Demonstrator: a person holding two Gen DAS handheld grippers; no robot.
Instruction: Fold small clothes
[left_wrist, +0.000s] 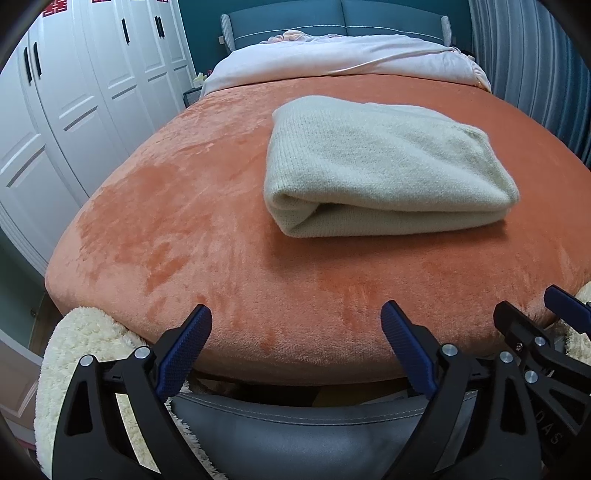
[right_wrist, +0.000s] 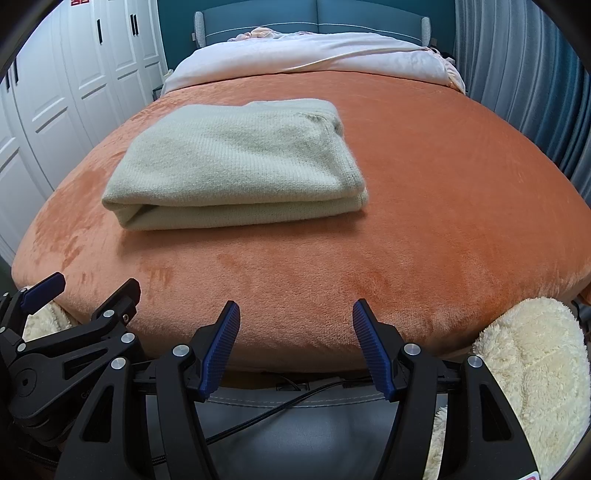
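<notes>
The pale knit garment (left_wrist: 384, 166) is seen folded, resting mid-bed on the orange blanket (left_wrist: 184, 221). The left gripper (left_wrist: 295, 343) and right gripper (right_wrist: 291, 339) are held spread and empty at the near edge. If only the top layer is pinched, the fold could be dragged apart.

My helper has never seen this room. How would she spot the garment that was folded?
Find the bed with the orange blanket. On it lies a folded pale green knit, apart from both open grippers, left and right. It is the only folded item; the white duvet lies bunched by the headboard.
</notes>
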